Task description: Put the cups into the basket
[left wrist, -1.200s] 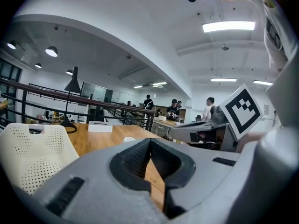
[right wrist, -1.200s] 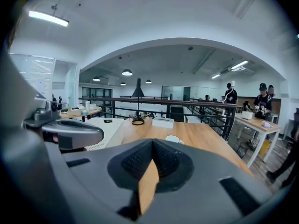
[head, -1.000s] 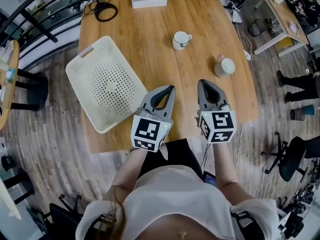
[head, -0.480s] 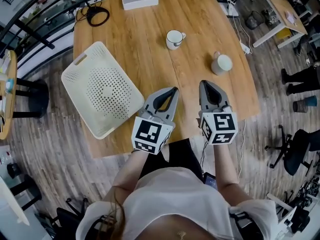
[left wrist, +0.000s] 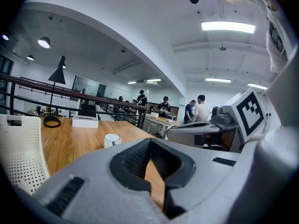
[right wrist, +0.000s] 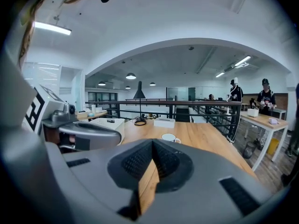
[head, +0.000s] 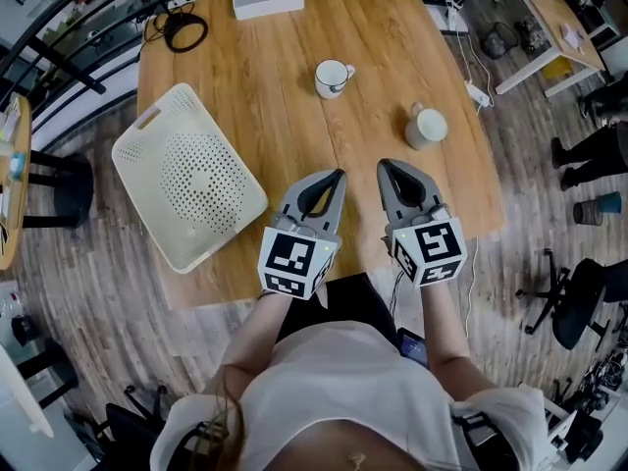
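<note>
Jaws on the left gripper (head: 337, 175) stand closed, tips meeting, with nothing held; only the wooden table (head: 265, 96) shows through the gap behind them in the left gripper view. The right gripper (head: 385, 165) is likewise shut and empty, just beside its partner at three o'clock. Both point across the table from its near edge. A white mug (head: 332, 78) stands upright at twelve o'clock from the left gripper, well apart from it. A pale cup (head: 427, 128) sits between one and two o'clock from the right gripper, nearer. The white perforated basket (head: 147, 160) lies empty at nine o'clock from the left gripper, overhanging the table's edge.
</note>
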Motion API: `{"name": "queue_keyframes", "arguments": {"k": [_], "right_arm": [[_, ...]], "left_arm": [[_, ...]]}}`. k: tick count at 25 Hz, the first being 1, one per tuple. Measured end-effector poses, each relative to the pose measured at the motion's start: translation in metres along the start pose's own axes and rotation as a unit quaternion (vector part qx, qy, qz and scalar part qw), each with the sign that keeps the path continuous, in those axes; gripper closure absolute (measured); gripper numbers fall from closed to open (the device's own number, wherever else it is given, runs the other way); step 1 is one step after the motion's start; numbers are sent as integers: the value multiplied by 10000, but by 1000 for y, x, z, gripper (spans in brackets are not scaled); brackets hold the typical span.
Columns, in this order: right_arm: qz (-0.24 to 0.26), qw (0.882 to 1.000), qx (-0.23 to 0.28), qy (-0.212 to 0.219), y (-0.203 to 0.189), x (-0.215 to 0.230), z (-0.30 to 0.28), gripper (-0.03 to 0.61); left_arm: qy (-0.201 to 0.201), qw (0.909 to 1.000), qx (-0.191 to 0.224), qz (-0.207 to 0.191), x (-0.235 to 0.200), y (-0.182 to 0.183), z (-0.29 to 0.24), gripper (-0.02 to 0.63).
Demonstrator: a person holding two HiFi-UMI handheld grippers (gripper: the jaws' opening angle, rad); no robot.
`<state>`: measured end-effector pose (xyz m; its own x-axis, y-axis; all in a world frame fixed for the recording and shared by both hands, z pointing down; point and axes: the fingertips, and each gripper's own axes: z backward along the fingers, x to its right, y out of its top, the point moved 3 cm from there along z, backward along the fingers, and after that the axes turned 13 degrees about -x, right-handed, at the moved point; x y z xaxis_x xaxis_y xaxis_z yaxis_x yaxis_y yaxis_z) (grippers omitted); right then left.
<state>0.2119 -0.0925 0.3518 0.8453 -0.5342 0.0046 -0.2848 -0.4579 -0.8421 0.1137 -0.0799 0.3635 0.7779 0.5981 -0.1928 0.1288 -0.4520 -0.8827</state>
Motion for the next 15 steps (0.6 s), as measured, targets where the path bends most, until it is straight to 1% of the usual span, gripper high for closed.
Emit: {"name": "queue_keyframes", "arguments": {"k": [7,10,12,13,14,15], "right_arm": [[218,9991,-240,-270,-5,37,-6,568],[165,9982,-443,-369,-12,52,-10,566],[57,9983,-495,-314,-16,61,-11,565],[10,9984,-497,-262,-16,65,-12,559],[-19,9985,-500,-211,-17,68,-12,539],[-32,9986,-509,-163,-17,71,-13,500]], "left_arm": [[-8,10000,10,-10,7,8,-21,606],[-47,10000,-23,-2,11,11,-35,606],[-71,10000,-39,27,14,12,-45,606],[-88,9999,-47,46,16,13,-50,606],[-108,9999,-58,63,17,14,-55,606],[-130,9999,-72,74,19,14,-60,606]]}}
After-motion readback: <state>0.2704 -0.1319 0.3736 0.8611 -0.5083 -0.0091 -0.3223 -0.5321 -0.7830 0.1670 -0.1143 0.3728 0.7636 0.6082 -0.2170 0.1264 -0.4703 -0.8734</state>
